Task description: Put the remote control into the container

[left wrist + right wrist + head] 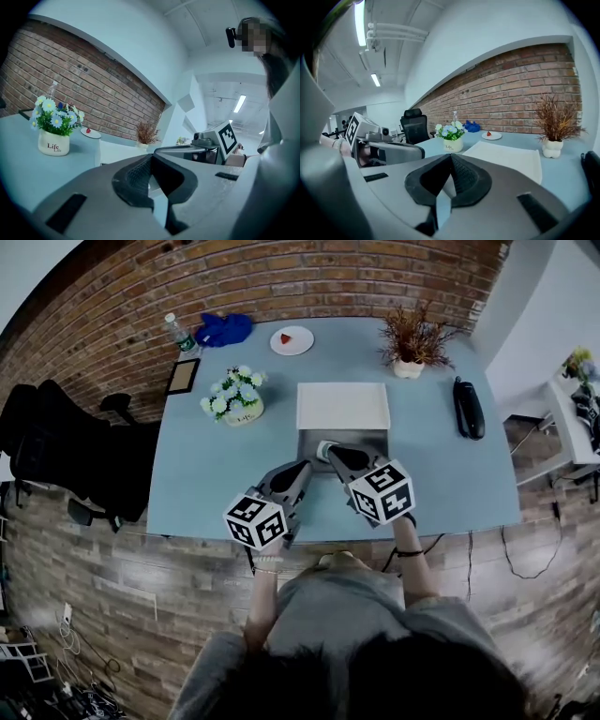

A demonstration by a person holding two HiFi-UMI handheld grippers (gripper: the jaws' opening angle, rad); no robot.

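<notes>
Remote control (468,409) away from "Life" pot (54,143)

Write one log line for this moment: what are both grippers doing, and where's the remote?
left gripper: shut, empty | right gripper: shut, empty | remote control: lying on table, right side, not held

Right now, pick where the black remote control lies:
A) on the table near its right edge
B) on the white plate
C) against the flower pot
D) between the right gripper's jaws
A: the remote control lies flat on the table near its right edge, with nothing holding it.
</notes>
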